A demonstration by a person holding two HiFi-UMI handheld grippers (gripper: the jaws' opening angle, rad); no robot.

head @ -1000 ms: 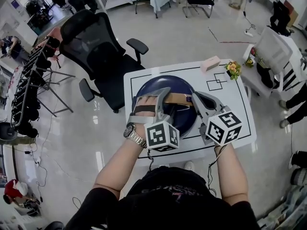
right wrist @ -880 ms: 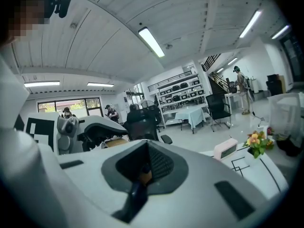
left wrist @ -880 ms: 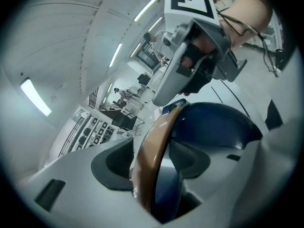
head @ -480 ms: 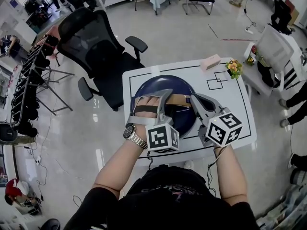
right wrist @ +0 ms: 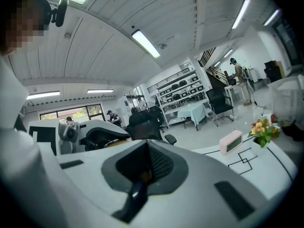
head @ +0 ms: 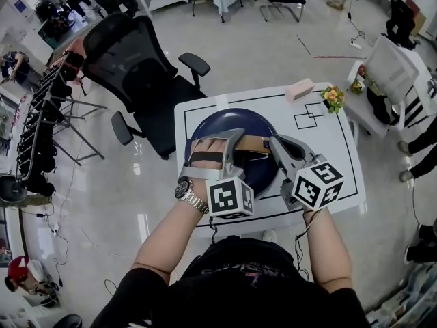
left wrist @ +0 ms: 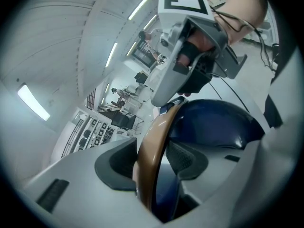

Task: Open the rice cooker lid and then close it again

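Observation:
A dark blue rice cooker (head: 232, 123) stands on the white table (head: 328, 149), lid down, with a tan handle (head: 256, 142) lying across its top. My left gripper (head: 229, 137) straddles that handle near its left end. In the left gripper view the handle (left wrist: 159, 132) runs between the pads; the jaws have just been closing, and the left gripper (left wrist: 154, 161) now clamps it. My right gripper (head: 274, 142) is shut with nothing in it, its tip at the handle's right end. The right gripper (left wrist: 166, 98) also shows beyond the blue lid (left wrist: 213, 122).
A pink box (head: 299, 89) and a small flower pot (head: 332, 96) sit at the table's far right corner. A black office chair (head: 136, 67) stands behind the table on the left. Black lines mark the tabletop around the cooker.
The left gripper's jaws have drawn in slightly around the handle. Both hands and the cooker stay where they were.

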